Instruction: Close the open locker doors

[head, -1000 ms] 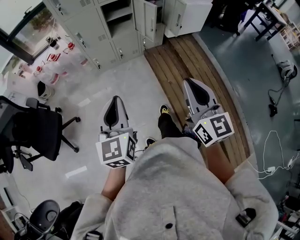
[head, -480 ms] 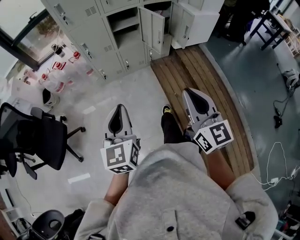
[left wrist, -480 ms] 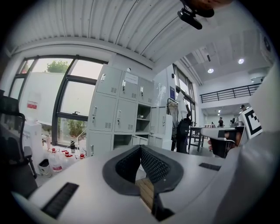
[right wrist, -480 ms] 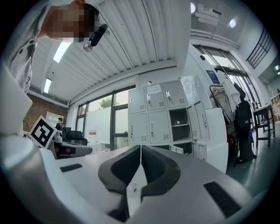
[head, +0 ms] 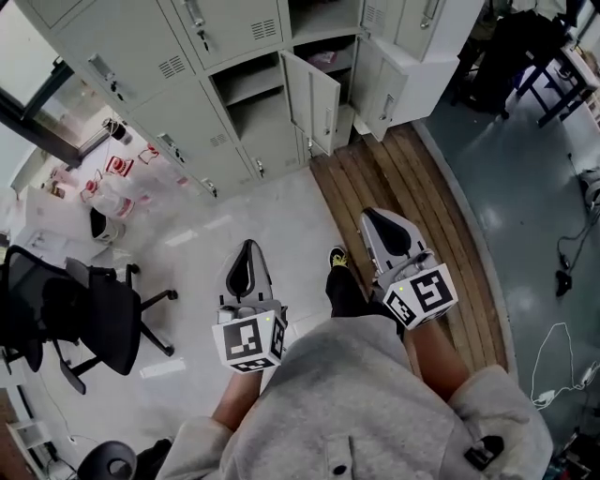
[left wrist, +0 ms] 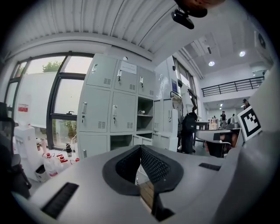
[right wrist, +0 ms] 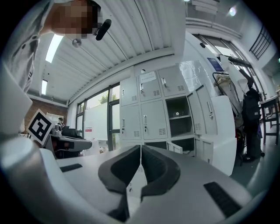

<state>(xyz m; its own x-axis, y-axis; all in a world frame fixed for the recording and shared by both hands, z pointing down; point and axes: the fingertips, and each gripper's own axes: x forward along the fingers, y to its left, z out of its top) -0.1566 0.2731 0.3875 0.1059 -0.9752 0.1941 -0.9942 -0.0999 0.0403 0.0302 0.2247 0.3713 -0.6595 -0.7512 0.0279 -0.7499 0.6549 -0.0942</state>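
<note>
Room: pale floor (head: 216, 234) on the left, a strip of planks (head: 412, 187) in the middle, grey-blue floor (head: 525, 187) on the right.
Lockers (head: 187, 47): grey bank across the top of the head view, at the far end of the pale floor and planks. Most doors sit flush, with handles and vent slots visible. A window (left wrist: 65, 105) adjoins the bank.
Open doors: two stand swung out into the room. Door A (head: 314, 98) juts out at the right of an open bay (head: 248, 89) with a shelf. Door B (head: 380, 89) stands just right of Door A, beside a second bay (head: 323, 23). Something pinkish lies in that second bay; cannot tell what.
Left gripper (head: 247, 247): held low over the pale floor, tip toward the lockers, well apart from them. Its own view shows the pad tips pressed together with nothing between. Only floor shows through the slit behind the tips.
Right gripper (head: 373, 216): over the left edge of the planks, tip toward the open doors, well apart from them. Jaws pressed together, empty.
Cubes: left cube (head: 248, 342) and right cube (head: 422, 295), each at its gripper's rear, markers up.
Person: grey top (head: 356, 403) fills the bottom of the head view. One shoe (head: 336, 255) shows between the grippers.
Left side: black chair (head: 84, 309) on the pale floor, with red-capped bottles (head: 103, 178) by the window.
Right side: thin cable (head: 553, 366) on the grey-blue floor.
</note>
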